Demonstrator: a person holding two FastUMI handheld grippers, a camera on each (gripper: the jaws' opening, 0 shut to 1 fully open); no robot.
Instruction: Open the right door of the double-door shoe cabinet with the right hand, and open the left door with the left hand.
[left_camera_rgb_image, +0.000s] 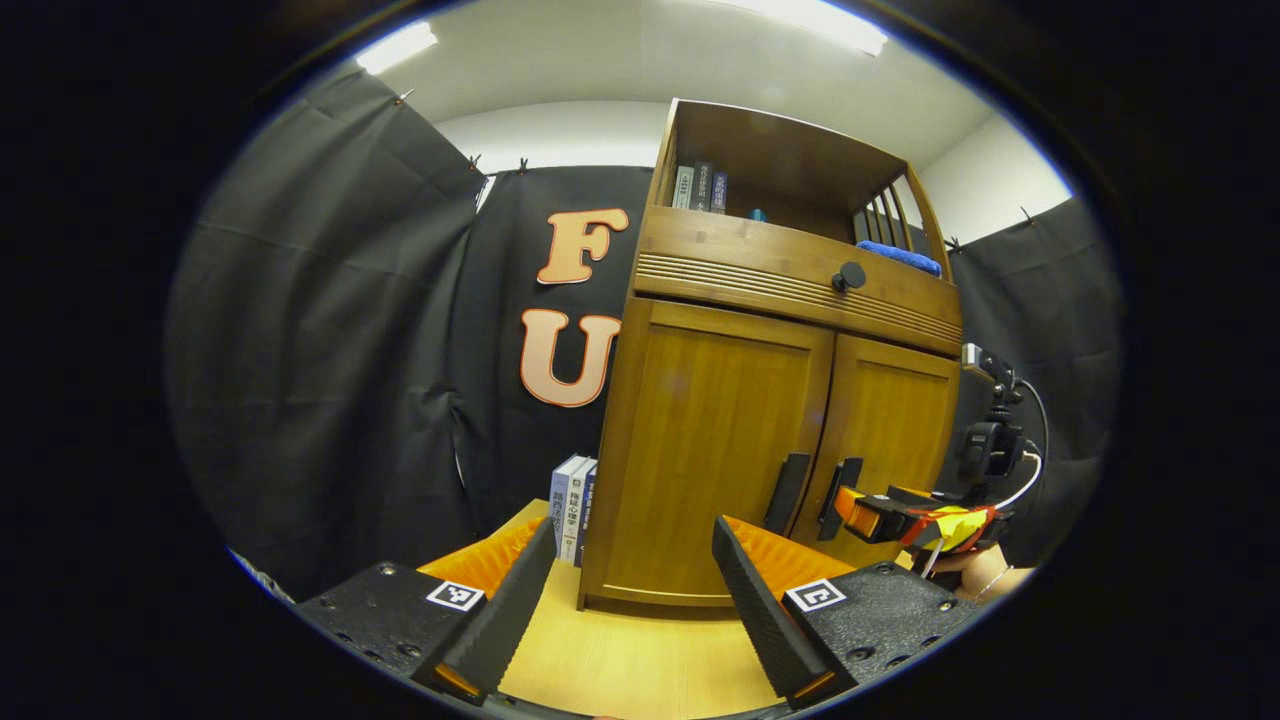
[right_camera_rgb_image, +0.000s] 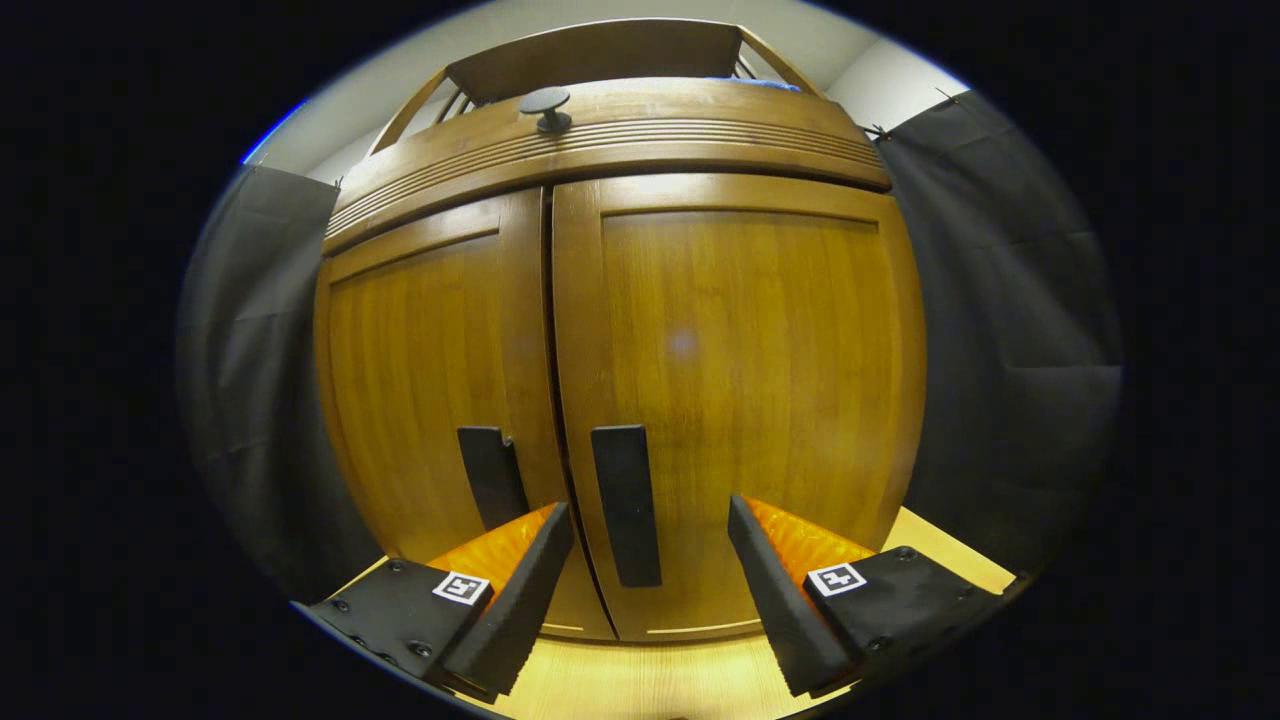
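We face the shoe cabinet (left_camera_rgb_image: 770, 420), which stands on a light wooden table (left_camera_rgb_image: 640, 650) against the booth's black cloth, with both doors shut. Its right door (right_camera_rgb_image: 740, 400) and left door (right_camera_rgb_image: 420, 390) meet at a central seam, and a dark handle sits on either side of that seam, low on each door.

The relation that counts is in the right gripper view: the right handle (right_camera_rgb_image: 625, 505) is a flat bar with its long axis upright, and it lies straight ahead of the right gripper (right_camera_rgb_image: 650, 560), lined up with the gap between its widely parted, empty fingers. We judge a short push forward would put the bar between them.

The left handle (right_camera_rgb_image: 490, 475) stands just beside it across the seam, also upright.

Our left gripper (left_camera_rgb_image: 635, 580) is farther back near the table's front edge, fingers spread wide and empty, with the left handle ahead and slightly to its right.
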